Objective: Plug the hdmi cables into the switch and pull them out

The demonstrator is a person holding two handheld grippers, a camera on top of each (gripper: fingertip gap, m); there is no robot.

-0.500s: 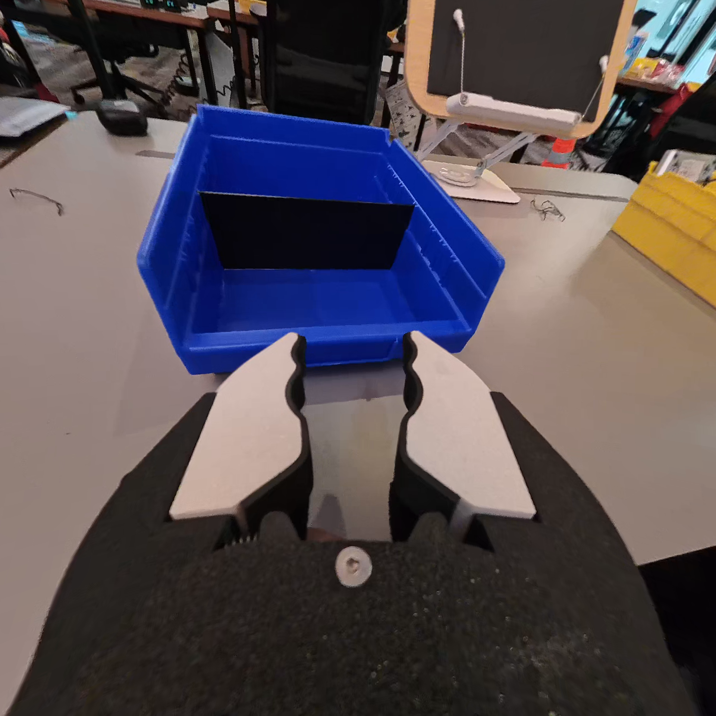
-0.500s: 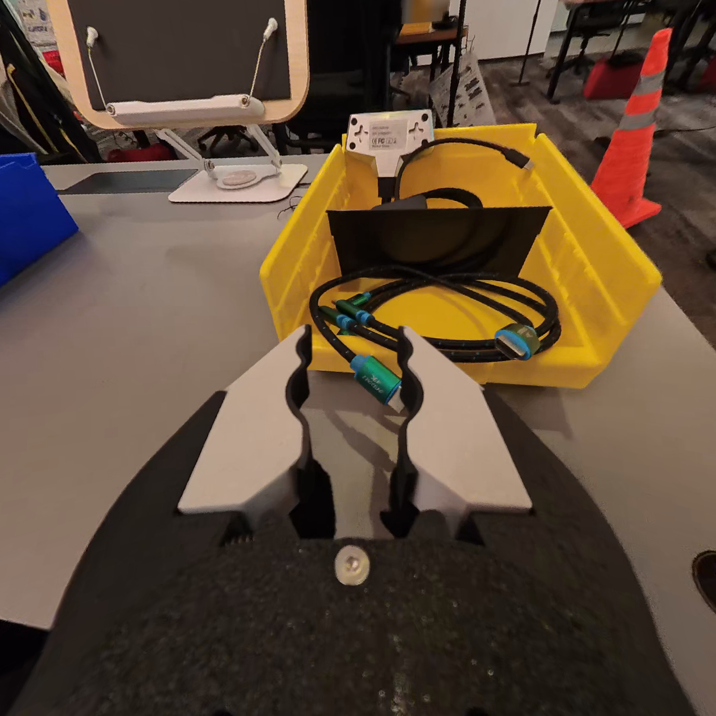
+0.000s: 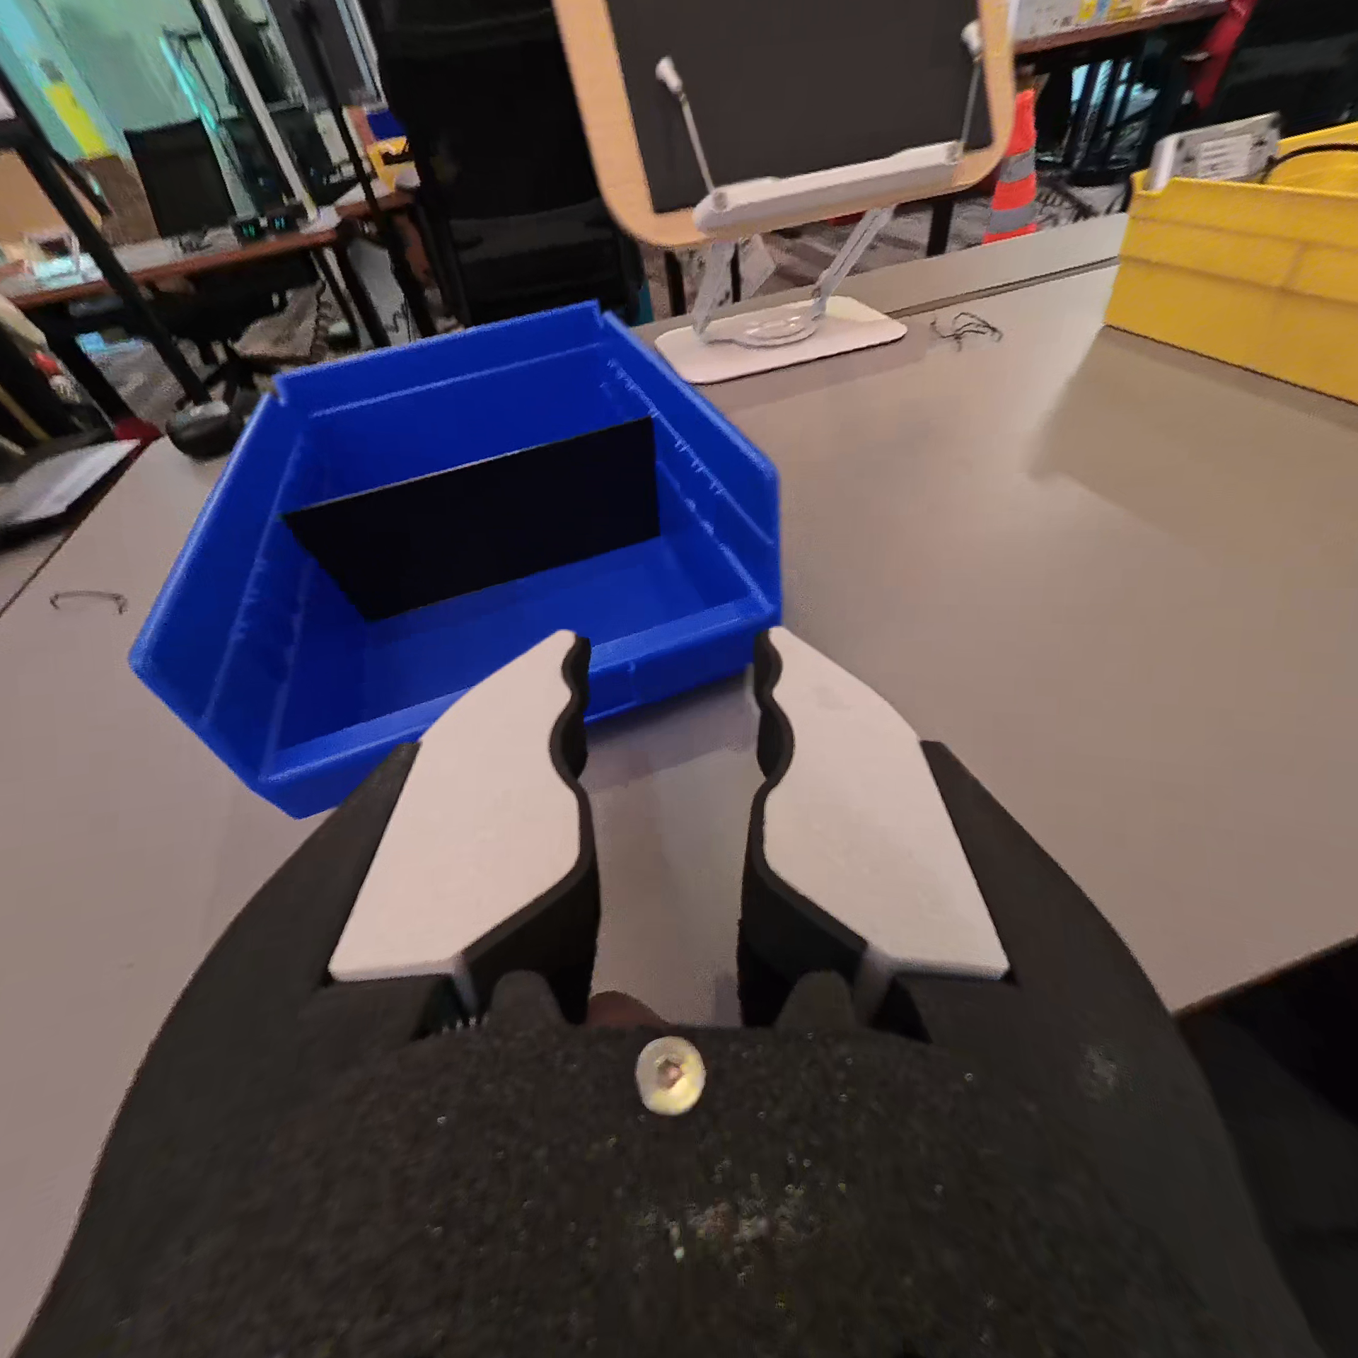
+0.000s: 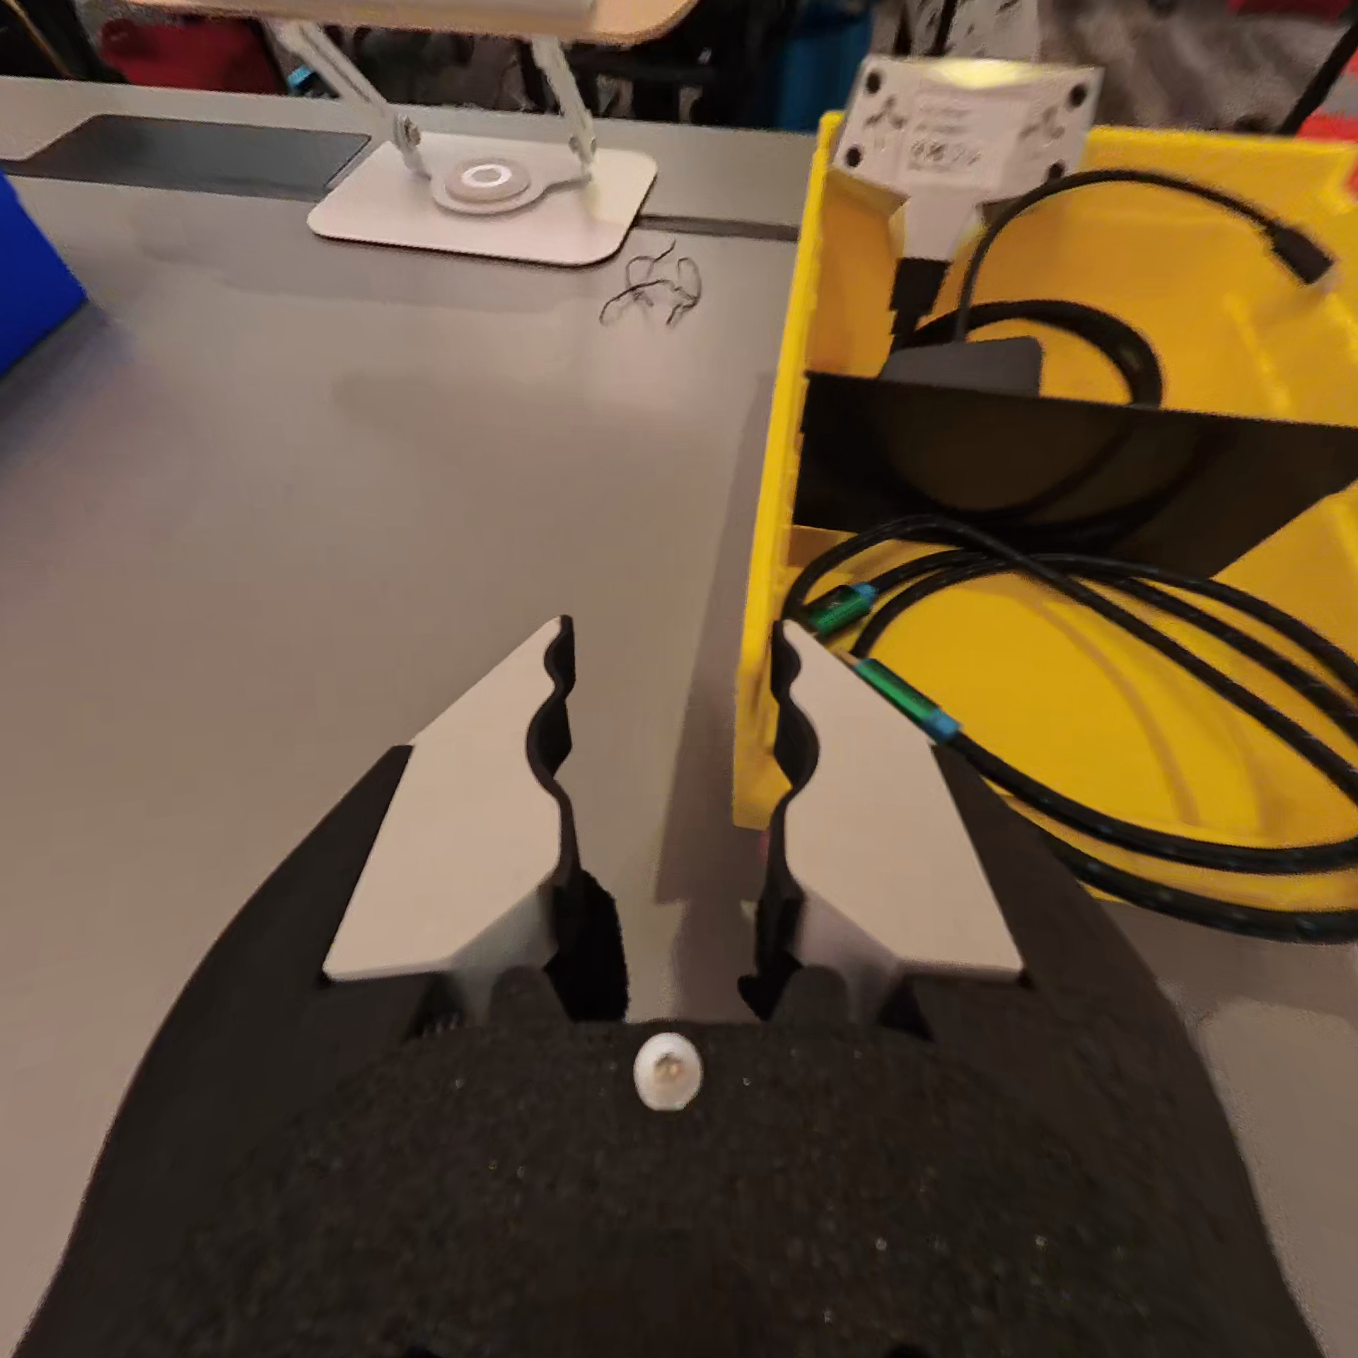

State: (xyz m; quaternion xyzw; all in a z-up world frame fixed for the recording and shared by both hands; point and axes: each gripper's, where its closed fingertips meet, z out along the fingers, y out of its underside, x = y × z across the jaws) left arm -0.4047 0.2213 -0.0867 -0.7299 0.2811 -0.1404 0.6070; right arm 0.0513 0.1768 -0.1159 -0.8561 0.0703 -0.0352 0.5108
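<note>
A yellow bin [image 4: 764,735] stands on the grey table at the right. Its front part holds coiled black braided hdmi cables [image 4: 1102,830] with green and blue plugs [image 4: 907,698]. Behind a black divider [image 4: 1029,455] a white switch box [image 4: 955,125] leans on the back wall with a thin black cable. My right gripper [image 4: 669,639] is open and empty, low over the table just left of the bin's front corner. My left gripper [image 3: 669,650] is open and empty, in front of a blue bin [image 3: 242,661] with a black divider. The yellow bin also shows far right in the left wrist view [image 3: 1242,286].
A tablet-like board on a white stand [image 3: 779,331] sits at the table's far edge; its base shows in the right wrist view [image 4: 485,198]. Loose wire bits [image 4: 654,290] lie near it. An orange cone [image 3: 1018,169], chairs and desks stand beyond the table. The left gripper's tips are roughly 45 cm from the right gripper's.
My right gripper has moved forward and left, so the yellow bin now lies to its right and closer. My left gripper has swung to the right and tilted; the blue bin sits left of centre.
</note>
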